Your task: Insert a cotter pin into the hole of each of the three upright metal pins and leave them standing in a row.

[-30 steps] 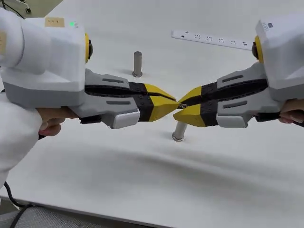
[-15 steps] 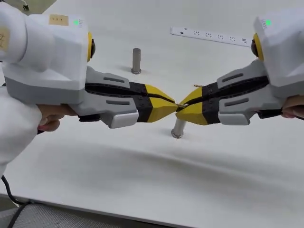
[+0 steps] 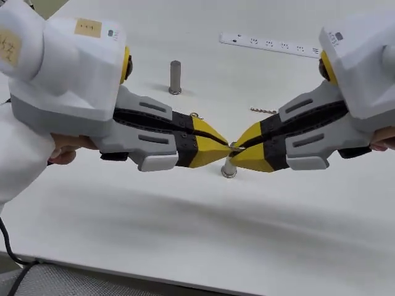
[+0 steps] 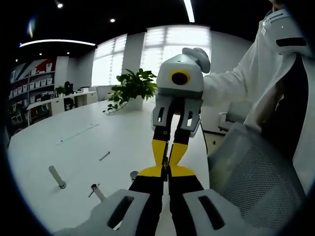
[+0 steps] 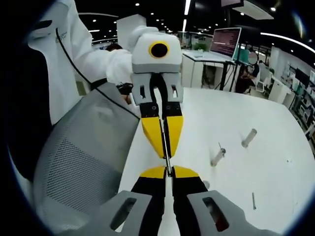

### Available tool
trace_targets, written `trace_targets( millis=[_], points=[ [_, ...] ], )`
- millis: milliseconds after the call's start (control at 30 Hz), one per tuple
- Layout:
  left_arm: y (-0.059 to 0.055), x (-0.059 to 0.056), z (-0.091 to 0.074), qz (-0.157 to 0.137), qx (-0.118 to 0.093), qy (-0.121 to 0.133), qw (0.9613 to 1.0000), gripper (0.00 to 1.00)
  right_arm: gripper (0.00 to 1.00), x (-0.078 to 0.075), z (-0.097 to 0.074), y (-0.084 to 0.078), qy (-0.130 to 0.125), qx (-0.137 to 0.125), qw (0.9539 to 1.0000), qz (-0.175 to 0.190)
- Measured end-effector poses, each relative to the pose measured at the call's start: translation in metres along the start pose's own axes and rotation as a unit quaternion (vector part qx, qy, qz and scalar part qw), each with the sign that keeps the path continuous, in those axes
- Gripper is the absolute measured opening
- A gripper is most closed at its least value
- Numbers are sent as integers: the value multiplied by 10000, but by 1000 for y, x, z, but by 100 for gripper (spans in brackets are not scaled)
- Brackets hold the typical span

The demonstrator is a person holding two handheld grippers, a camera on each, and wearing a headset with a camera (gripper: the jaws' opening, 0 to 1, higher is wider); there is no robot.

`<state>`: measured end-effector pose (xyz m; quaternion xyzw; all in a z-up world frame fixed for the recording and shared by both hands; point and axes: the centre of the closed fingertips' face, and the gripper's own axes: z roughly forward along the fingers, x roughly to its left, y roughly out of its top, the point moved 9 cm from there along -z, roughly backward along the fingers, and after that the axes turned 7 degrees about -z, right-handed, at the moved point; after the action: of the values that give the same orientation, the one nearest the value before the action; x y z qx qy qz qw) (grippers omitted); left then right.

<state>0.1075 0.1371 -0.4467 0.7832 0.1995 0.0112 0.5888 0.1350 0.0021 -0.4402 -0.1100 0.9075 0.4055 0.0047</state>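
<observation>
The left tool (image 3: 226, 148) and right tool (image 3: 238, 148) meet tip to tip, both clamped on one cotter pin (image 5: 167, 158) just above the near metal pin (image 3: 229, 169) on the tabletop (image 3: 185, 216). With two grips on so thin a wire, a twist or uneven pull could bend it. A loose release could drop it.

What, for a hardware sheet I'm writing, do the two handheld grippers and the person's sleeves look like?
Both the left gripper and right gripper have grey bodies, black jaw sections and yellow wedge-shaped tips. The left one carries a tan sticker. The person wears a white sleeve; a black cable hangs below it.
</observation>
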Motion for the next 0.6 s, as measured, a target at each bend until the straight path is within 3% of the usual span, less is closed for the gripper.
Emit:
trace_targets(
  millis=[267, 400, 600],
  points=[
    [1, -2, 7, 11, 20, -95, 10000, 0, 0, 4, -3, -2, 28, 43, 10000, -1],
    [0, -1, 10, -331, 19, -114, 9994, 0, 0, 7, -4, -4, -2, 80, 10000, 55],
    [-3, 3, 12, -186, 42, -56, 9998, 2, 0, 8, -6, -8, -3, 148, 9999, 78]
  ],
)
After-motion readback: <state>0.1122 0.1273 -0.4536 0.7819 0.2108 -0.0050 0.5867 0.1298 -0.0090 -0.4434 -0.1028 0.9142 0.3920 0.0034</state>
